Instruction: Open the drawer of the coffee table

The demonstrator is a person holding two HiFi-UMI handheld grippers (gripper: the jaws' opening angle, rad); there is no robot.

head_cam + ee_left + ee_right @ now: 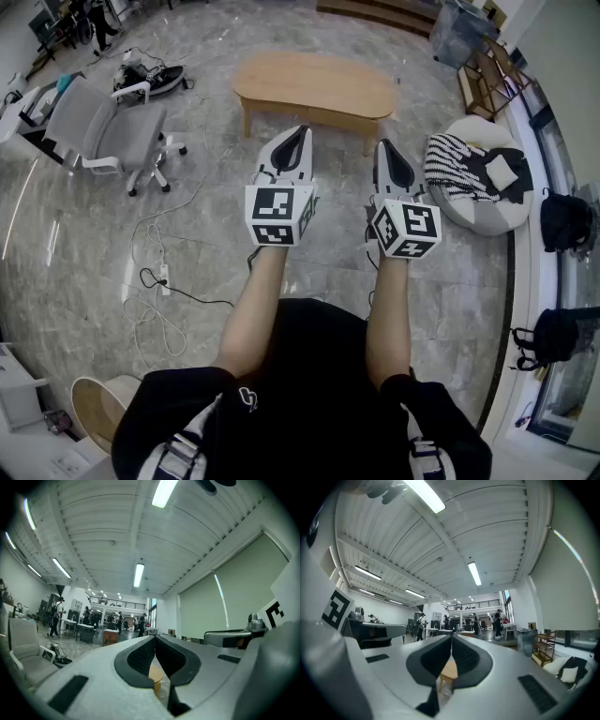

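- Black shirt [309, 375] nearest, bare forearms stretched forward.
- Left gripper [300, 131] and right gripper [384, 145]: side by side, level, both clenched, nothing between them.
- Coffee table [314, 82] at twelve o'clock, well apart from both.

Left claw [301, 129], right claw [383, 143] — level, side by side, jaws closed, apparently empty.
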